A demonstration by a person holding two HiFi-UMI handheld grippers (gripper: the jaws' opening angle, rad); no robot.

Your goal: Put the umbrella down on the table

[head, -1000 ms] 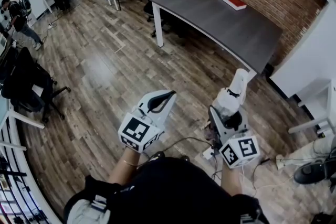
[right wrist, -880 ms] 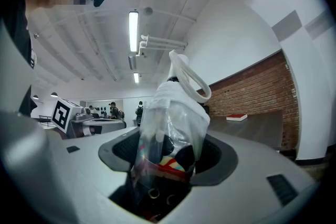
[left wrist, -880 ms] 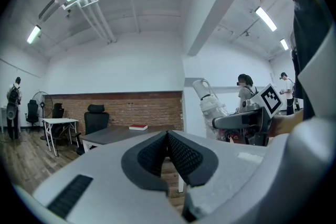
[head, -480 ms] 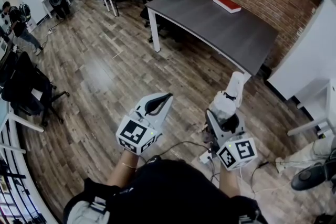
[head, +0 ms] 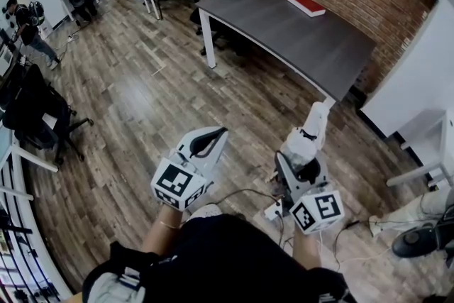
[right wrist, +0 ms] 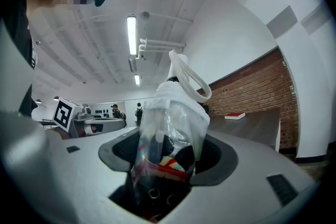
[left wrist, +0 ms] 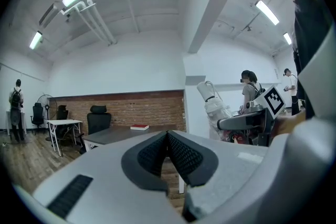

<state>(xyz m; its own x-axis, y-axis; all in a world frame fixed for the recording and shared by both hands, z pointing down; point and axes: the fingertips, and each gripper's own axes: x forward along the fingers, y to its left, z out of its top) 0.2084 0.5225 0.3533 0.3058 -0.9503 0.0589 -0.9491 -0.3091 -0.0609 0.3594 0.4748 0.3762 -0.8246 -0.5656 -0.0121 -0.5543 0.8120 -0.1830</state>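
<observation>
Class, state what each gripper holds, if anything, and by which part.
The right gripper clamps the umbrella by its plastic-wrapped folded body, below the white handle. The left gripper is shut on nothing.

Umbrella: folded, white, clear plastic sleeve, clamped upright-ish by right gripper, lower-right of ctr. Table: dark grey, upper ctr, well apart.
</observation>
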